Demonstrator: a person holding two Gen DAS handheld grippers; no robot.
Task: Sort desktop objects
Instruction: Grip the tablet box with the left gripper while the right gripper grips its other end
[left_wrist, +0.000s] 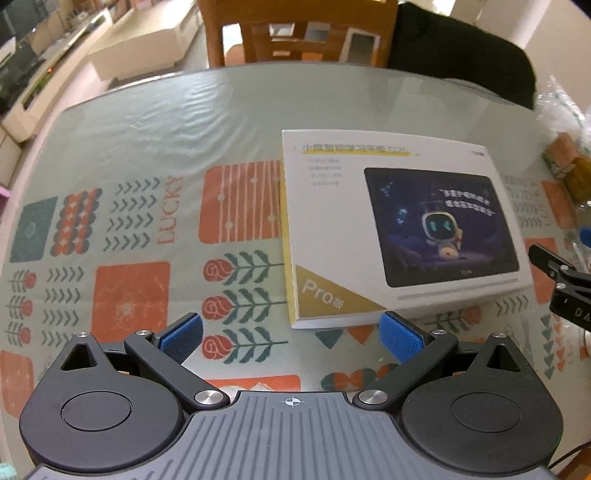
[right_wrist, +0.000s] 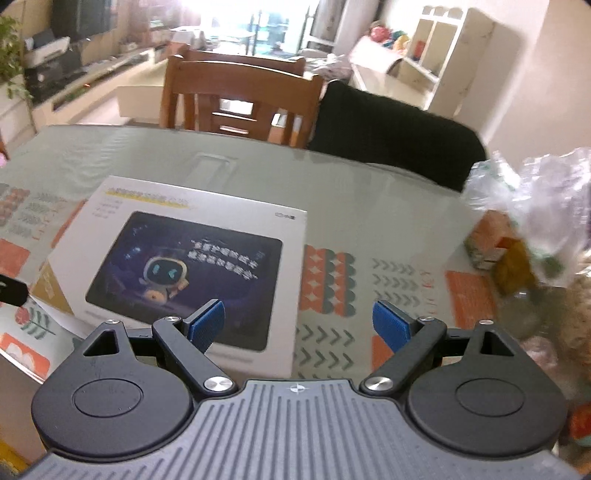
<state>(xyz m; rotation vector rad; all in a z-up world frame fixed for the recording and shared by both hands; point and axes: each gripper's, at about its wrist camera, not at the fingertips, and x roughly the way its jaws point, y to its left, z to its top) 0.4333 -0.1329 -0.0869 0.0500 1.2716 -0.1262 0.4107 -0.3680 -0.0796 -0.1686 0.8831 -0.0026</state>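
White and flat, the tablet box (left_wrist: 399, 229) lay on the patterned tablecloth (left_wrist: 147, 147), with a little robot picture on its lid. No tool had hold of it, so the sorting looked like it was only at the reaching step.

Starting on the left, the left gripper (left_wrist: 291, 338) hung low over the cloth with its jaws wide apart and nothing between them. Its blue pads (left_wrist: 181, 338) were bare. The box sat just ahead and a bit to the right, and its near corner was very close to the right-hand pad.

Moving to the right, the right gripper (right_wrist: 298, 325) was also spread wide and held nothing. The same box (right_wrist: 192, 258) lay ahead and to its left, with the near edge under the left-hand pad and the right edge reaching into the gap.

Far right, a clear plastic bag (right_wrist: 535, 206) and some small packets (right_wrist: 495, 243) sat in a pile. They were blurry, so I could not tell what they were.

Next, I think one tool needs to slide in so a box edge sits between its pads, then squeeze. The box is wide and thin, so it may tip if only one side is held.
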